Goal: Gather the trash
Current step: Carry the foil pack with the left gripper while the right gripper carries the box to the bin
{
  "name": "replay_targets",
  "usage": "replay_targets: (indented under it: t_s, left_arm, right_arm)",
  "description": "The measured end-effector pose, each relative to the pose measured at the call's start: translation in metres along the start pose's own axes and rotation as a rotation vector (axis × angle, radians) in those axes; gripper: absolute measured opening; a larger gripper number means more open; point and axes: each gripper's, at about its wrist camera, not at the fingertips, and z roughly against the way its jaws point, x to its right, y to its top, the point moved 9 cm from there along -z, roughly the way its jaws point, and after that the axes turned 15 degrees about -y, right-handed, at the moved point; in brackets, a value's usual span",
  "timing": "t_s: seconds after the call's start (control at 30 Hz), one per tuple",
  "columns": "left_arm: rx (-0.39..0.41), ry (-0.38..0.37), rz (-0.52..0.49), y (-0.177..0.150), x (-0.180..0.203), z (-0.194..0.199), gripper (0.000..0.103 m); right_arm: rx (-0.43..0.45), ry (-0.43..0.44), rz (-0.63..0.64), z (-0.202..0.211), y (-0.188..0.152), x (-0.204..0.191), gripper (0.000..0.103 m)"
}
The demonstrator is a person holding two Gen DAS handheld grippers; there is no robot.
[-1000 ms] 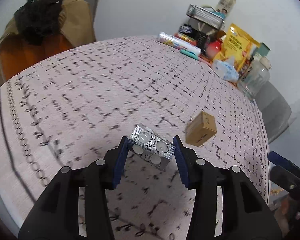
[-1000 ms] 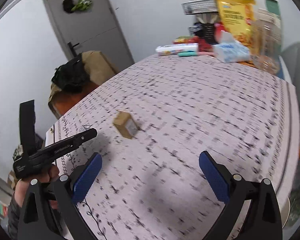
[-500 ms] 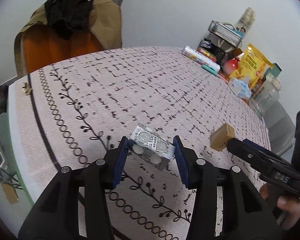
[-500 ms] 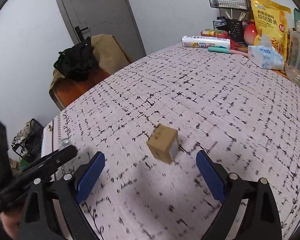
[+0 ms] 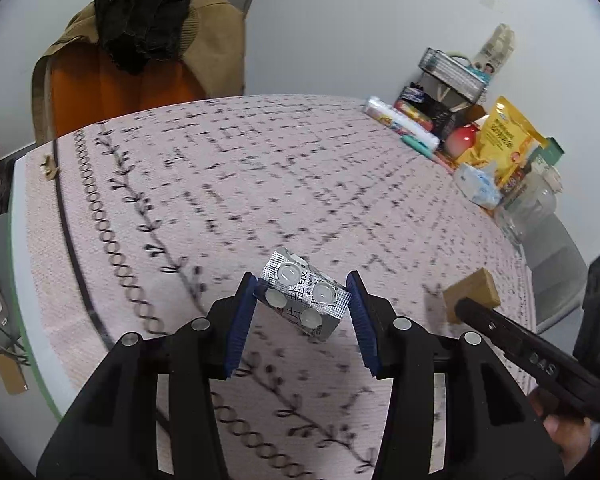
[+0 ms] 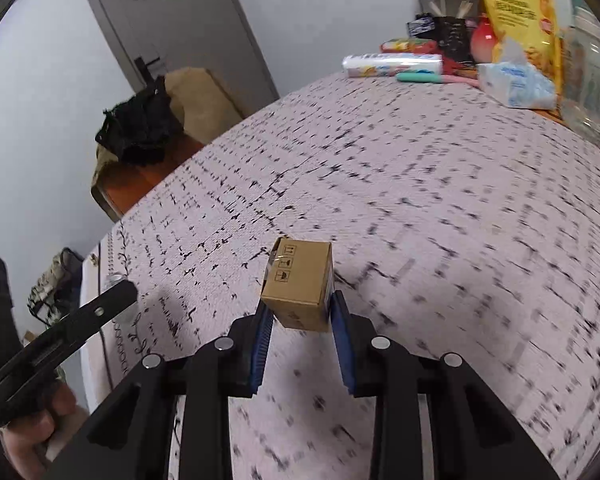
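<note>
Left gripper [image 5: 303, 304]: clamped on a silver blister pack [image 5: 305, 300], blue pads against its two ends; the pack is tilted and held clear above the tablecloth.
Blister pack: at the centre of the left wrist view, round tablet pockets facing up, printed foil around them.
Right gripper [image 6: 300, 318]: jaws closing around a small cardboard box [image 6: 300, 282]; the blue pads sit at the box's lower sides, touching or nearly so.
Cardboard box: on the table [image 6: 440, 216] at the centre of the right wrist view, handling symbols printed on its left face; in the left wrist view it appears at about 3 o'clock [image 5: 473, 295], with a black finger of the right gripper against it.
Table: covered by a pale pink cloth with black dashes and a vine-and-ring border.
Far clutter: toward 1 o'clock in both views, a yellow snack bag [image 5: 500, 140], a tissue pack [image 6: 516, 84] and a clear jar [image 5: 528, 208].
Chair [image 5: 120, 92]: at 11 o'clock beyond the table edge, orange, draped with tan and black clothing.
Person's hand [image 6: 32, 432]: at 8 o'clock in the right wrist view, gripping the left tool's handle.
</note>
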Motion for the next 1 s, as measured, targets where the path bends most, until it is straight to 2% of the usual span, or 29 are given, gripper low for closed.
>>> replay_targets:
  t_s: [0.23,0.57,0.8,1.0]
  left_arm:
    - [-0.021,-0.084,-0.078,-0.009,0.059,-0.013,0.046]
    - [-0.078,-0.202,-0.187,-0.032,0.149,-0.037,0.046]
    - [-0.140,-0.277,-0.265,-0.056,0.207,-0.062,0.046]
    - [-0.193,-0.326,-0.303,-0.074,0.248,-0.083,0.046]
  right_arm:
    - [0.069,-0.026,-0.063,0.045,-0.005,0.047,0.029]
    - [0.125,-0.057,-0.206,0.103,-0.017,0.137,0.029]
    - [0.177,-0.142,-0.292,0.139,-0.030,0.203,0.029]
    - [0.174,-0.218,-0.370,0.153,-0.054,0.259,0.029]
